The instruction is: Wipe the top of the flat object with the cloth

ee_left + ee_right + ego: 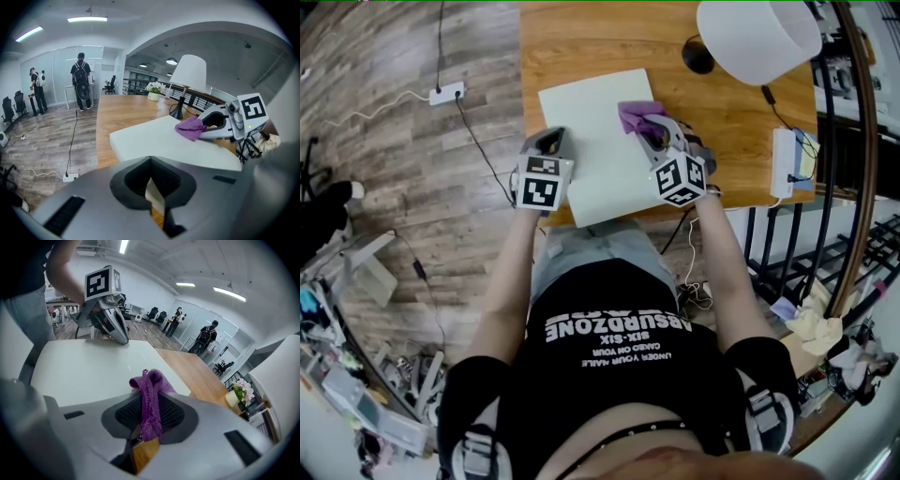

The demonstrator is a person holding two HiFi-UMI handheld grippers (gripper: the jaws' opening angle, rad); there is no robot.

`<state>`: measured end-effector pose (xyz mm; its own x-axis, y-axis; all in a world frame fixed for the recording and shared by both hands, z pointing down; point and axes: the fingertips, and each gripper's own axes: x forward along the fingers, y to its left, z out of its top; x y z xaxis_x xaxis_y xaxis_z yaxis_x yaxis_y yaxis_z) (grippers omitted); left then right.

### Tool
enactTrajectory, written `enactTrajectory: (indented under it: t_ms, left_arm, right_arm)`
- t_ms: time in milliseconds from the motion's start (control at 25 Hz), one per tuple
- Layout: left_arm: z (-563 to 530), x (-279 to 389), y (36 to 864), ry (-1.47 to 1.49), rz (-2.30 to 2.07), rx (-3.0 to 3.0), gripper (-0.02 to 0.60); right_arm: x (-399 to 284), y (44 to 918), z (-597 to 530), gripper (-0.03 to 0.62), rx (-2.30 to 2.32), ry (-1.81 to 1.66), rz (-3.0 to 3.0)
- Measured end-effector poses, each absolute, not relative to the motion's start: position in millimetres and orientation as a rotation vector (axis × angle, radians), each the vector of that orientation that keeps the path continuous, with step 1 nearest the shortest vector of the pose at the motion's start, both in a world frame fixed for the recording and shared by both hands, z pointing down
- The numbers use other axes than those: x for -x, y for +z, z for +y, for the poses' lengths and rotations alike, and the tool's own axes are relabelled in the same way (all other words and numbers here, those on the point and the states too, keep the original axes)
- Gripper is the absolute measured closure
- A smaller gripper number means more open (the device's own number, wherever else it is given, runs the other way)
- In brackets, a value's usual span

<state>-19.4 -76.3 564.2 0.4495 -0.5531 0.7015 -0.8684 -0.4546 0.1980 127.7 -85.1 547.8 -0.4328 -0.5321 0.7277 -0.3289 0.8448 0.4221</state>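
Board (592, 155), white and flat, lies on the wooden table (736, 117), reaching the table's front edge just ahead of the person. A lamp (758, 37) with a white shade stands beyond the board's far right corner. The left gripper (550, 139) sets its tip at the board's left edge, toward the near corner. Its jaws are drawn together, and only a pale sliver of the board and a bit of wood show through the slit between them. The right gripper (652, 131) is over the board's right side, toward the far edge, with its jaws clamped on the cloth (636, 114). The cloth is purple and bunched: one fold stands up between the pads, and the loose part spills forward and rests on the board's top, well inside its edges. The two grippers sit well apart, with bare board between them. A small white box (791, 161) with a cable sits on the table well to the right of the board. A pot of flowers (153, 90) stands on the table far beyond the board. A white power strip (447, 92) lies off the table, well to the left of the board's far left corner.
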Motion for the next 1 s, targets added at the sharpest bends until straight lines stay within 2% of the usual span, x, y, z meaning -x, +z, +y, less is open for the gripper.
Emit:
enactTrajectory:
  t_ms: [1000]
  left_arm:
    - [-78.0,19.4,564.6,0.768,-1.2,-2.175,0.566]
  right_arm:
    - [-137.6,546.6,-50.5,0.496,-0.616,-0.257,-2.06]
